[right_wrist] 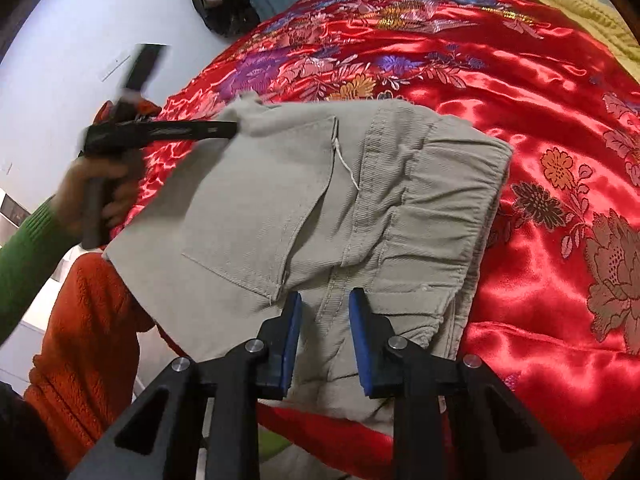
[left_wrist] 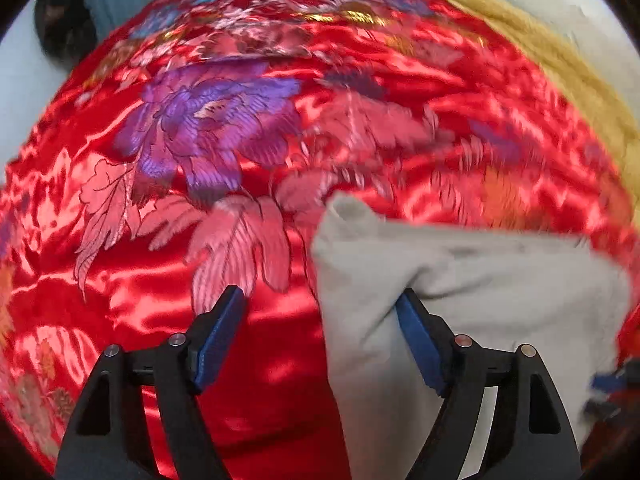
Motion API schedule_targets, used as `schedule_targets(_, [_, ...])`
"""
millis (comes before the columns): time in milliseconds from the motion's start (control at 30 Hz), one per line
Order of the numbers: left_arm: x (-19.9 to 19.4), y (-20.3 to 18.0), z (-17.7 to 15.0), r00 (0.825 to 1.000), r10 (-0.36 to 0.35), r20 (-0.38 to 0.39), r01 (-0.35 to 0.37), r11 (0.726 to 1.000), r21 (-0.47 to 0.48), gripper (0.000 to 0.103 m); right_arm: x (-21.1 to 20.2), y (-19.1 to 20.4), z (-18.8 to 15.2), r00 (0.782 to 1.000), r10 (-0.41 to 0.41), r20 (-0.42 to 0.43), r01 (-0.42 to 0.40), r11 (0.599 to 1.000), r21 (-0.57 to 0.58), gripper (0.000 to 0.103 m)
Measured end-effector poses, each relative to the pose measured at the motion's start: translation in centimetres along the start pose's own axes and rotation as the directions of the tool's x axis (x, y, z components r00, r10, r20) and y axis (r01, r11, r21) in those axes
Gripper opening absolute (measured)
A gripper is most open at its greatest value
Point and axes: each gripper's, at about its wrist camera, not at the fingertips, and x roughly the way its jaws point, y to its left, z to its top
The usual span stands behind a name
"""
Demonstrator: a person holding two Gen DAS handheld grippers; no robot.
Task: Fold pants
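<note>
While poised over a bed, seen from two gripper cameras.

Left wrist view, from left to right: red satin bedspread [left_wrist: 132,280] with embroidered purple and pink flowers, filling most of the frame. Left gripper [left_wrist: 320,295] near the bottom, jaws spread wide, only bedspread between the blue pads, gripping nothing. Its right-hand finger overlapping the left edge of the grey-beige pants [left_wrist: 480,280]; touching or not, impossible to tell. Pants folded into a compact bundle at near right, lying on the bedspread, somewhat blurred. Mustard-yellow blanket [left_wrist: 560,52] along the far right edge.

Right wrist view, from left to right: green sleeve [right_wrist: 24,248] and hand [right_wrist: 100,196] at the left, clasped around the handle of the left gripper, black fingers reaching toward the far left corner of the pants. Orange knitted fabric [right_wrist: 88,340] below, at near left. Pants in the middle, folded, flat on the bedspread: patch pocket [right_wrist: 260,200] facing up on the left half, loose white thread [right_wrist: 344,160] beside it, gathered elastic waistband [right_wrist: 440,200] on the right half. Right gripper [right_wrist: 324,300] at near centre, above the near part of the pants, jaws parted only a little, a stitched seam showing in the gap, pads not pinching the cloth. More flowered red satin to the right.
</note>
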Motion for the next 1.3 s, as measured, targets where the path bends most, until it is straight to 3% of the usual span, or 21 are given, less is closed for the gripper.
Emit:
schedule_targets(100, [-2.7, 1.6, 1.1, 0.991, -0.111, 0.069, 0.117, 0.989, -0.086, 0.079, 0.3, 0.4, 0.0, 1.000, -0.021, 0.004, 0.021, 1.000, -0.009, 0.026])
schedule_targets(167, [-3.6, 3.0, 2.2, 0.974, -0.212, 0.079, 0.222, 0.964, -0.147, 0.079, 0.2, 0.3, -0.3, 1.000, -0.020, 0.011, 0.020, 1.000, -0.010, 0.026])
schedule_targets(267, [-1.8, 2.8, 4.6, 0.986, -0.167, -0.012, 0.164, 0.978, -0.132, 0.079, 0.1, 0.2, -0.3, 1.000, -0.010, 0.014, 0.010, 1.000, 0.000, 0.026])
schedule_targets(333, [1.6, 1.6, 6.0, 0.986, -0.091, -0.139, 0.079, 0.993, -0.087, 0.075, 0.1, 0.2, -0.3, 1.000, -0.010, 0.015, 0.010, 1.000, -0.004, 0.026])
schedule_targets(400, [3.9, 1.7, 6.4, 0.976, -0.061, -0.208, 0.040, 0.994, -0.103, 0.053, 0.1, 0.2, -0.3, 1.000, -0.009, 0.018, 0.009, 1.000, -0.004, 0.026])
schedule_targets(433, [4.6, 1.9, 6.4, 0.969, -0.084, -0.230, 0.056, 0.990, -0.127, 0.045, 0.1, 0.1, -0.3, 1.000, -0.006, 0.020, 0.006, 1.000, -0.001, 0.026])
schedule_targets(467, [5.1, 2.2, 6.5, 0.966, -0.100, -0.238, 0.066, 0.987, -0.149, 0.022, 0.0, 0.1, -0.4, 1.000, -0.004, 0.023, 0.004, 1.000, 0.002, 0.026])
schedule_targets(533, [5.1, 2.5, 6.6, 0.973, -0.080, -0.217, 0.041, 0.983, -0.180, 0.012, 0.0, 0.0, -0.3, 1.000, 0.002, 0.028, -0.002, 1.000, 0.007, 0.026])
schedule_targets(567, [4.6, 2.9, 6.8, 0.983, 0.061, -0.175, -0.091, 0.981, -0.171, 0.000, 0.0, 0.0, -0.3, 1.000, 0.002, 0.030, -0.003, 1.000, 0.007, 0.026])
schedule_targets(600, [3.9, 3.6, 7.0, 0.969, 0.214, -0.120, -0.232, 0.959, -0.163, 0.000, 0.0, 0.1, -0.3, 1.000, 0.001, 0.030, -0.001, 1.000, 0.007, 0.026])
schedule_targets(633, [3.4, 4.7, 7.1, 0.972, 0.215, -0.090, -0.230, 0.950, -0.211, 0.000, 0.1, 0.1, -0.4, 1.000, -0.004, 0.026, 0.004, 1.000, 0.004, 0.026])
schedule_targets(667, [3.1, 6.3, 7.0, 0.987, 0.139, -0.082, -0.157, 0.941, -0.301, 0.000, 0.1, 0.1, -0.4, 1.000, -0.004, 0.028, 0.004, 1.000, 0.002, 0.026])
schedule_targets(700, [2.3, 8.2, 6.5, 0.999, -0.005, -0.037, -0.011, 0.912, -0.409, 0.002, 0.0, 0.0, -0.5, 0.999, -0.001, 0.032, 0.000, 1.000, 0.004, 0.026])
schedule_targets(767, [0.0, 8.9, 5.8, 0.999, -0.044, 0.023, 0.050, 0.907, -0.419, 0.007, 0.0, 0.0, -0.6, 0.999, 0.002, 0.033, -0.002, 1.000, 0.006, 0.026])
schedule_targets(833, [-2.6, 7.7, 4.5, 0.997, -0.042, 0.072, 0.064, 0.940, -0.336, 0.036, 0.1, 0.0, -0.5, 0.999, 0.001, 0.032, -0.002, 1.000, 0.004, 0.026])
schedule_targets(867, [-3.6, 7.1, 3.5, 0.994, -0.054, 0.094, 0.081, 0.949, -0.306, 0.057, 0.1, 0.0, -0.5, 0.999, 0.002, 0.032, -0.002, 1.000, 0.004, 0.026])
schedule_targets(900, [-5.0, 6.3, 2.4, 0.990, -0.072, 0.123, 0.102, 0.958, -0.266, 0.064, 0.1, 0.0, -0.5, 0.999, 0.003, 0.033, -0.003, 1.000, 0.005, 0.026])
schedule_targets(1033, [-9.5, 0.0, -4.3, 0.967, -0.189, 0.174, 0.199, 0.979, -0.046, 0.064, -0.2, 0.2, -0.2, 1.000, -0.005, 0.026, 0.004, 1.000, 0.013, 0.026])
schedule_targets(1100, [-10.4, -2.8, -7.4, 0.968, -0.194, 0.156, 0.189, 0.981, 0.049, 0.061, -1.0, 0.8, 0.0, 0.999, -0.023, 0.030, 0.022, 1.000, 0.021, 0.026])
schedule_targets(1200, [-9.4, -6.0, -12.8, 0.993, -0.076, 0.085, 0.060, 0.982, 0.179, 0.042, -3.3, 2.3, -0.1, 0.997, -0.038, 0.073, 0.037, 0.999, 0.010, 0.026])
schedule_targets(1300, [-8.3, -6.5, -15.5, 0.996, 0.003, 0.093, -0.020, 0.983, 0.185, 0.042, -3.6, 3.1, -1.2, 0.997, -0.067, 0.033, 0.068, 0.998, -0.015, 0.032])
